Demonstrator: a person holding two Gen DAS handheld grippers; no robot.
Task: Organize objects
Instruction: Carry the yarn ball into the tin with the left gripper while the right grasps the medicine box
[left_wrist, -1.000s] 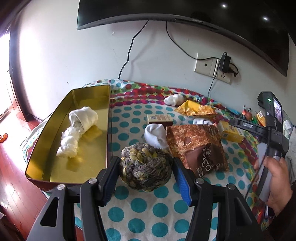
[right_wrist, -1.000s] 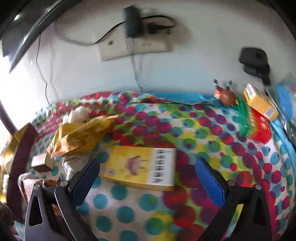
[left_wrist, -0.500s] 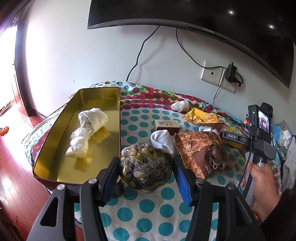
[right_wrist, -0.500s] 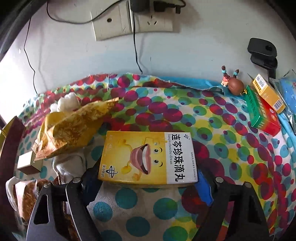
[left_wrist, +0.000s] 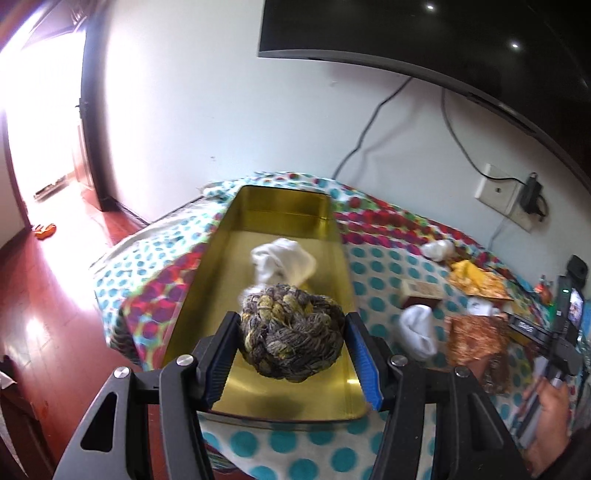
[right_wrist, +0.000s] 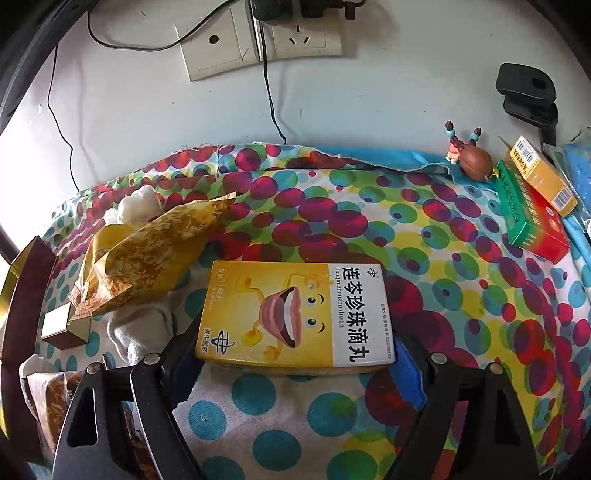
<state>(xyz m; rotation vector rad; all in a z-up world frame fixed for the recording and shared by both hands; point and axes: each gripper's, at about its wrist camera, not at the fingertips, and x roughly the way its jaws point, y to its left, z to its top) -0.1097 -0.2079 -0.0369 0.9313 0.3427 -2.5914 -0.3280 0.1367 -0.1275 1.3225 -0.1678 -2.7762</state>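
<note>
Yarn ball (left_wrist: 291, 332) clamped in left gripper (left_wrist: 290, 354), frame center over gold tin (left_wrist: 334, 236); right gripper (right_wrist: 295, 354) pinching yellow med box (right_wrist: 295, 314), lower center.

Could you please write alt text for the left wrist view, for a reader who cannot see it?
The left gripper holds a grey and yellow yarn ball above a long gold tin that stands on a polka-dot cloth, with a white rolled sock inside the tin. To the right lie another white sock and snack packets.
</note>
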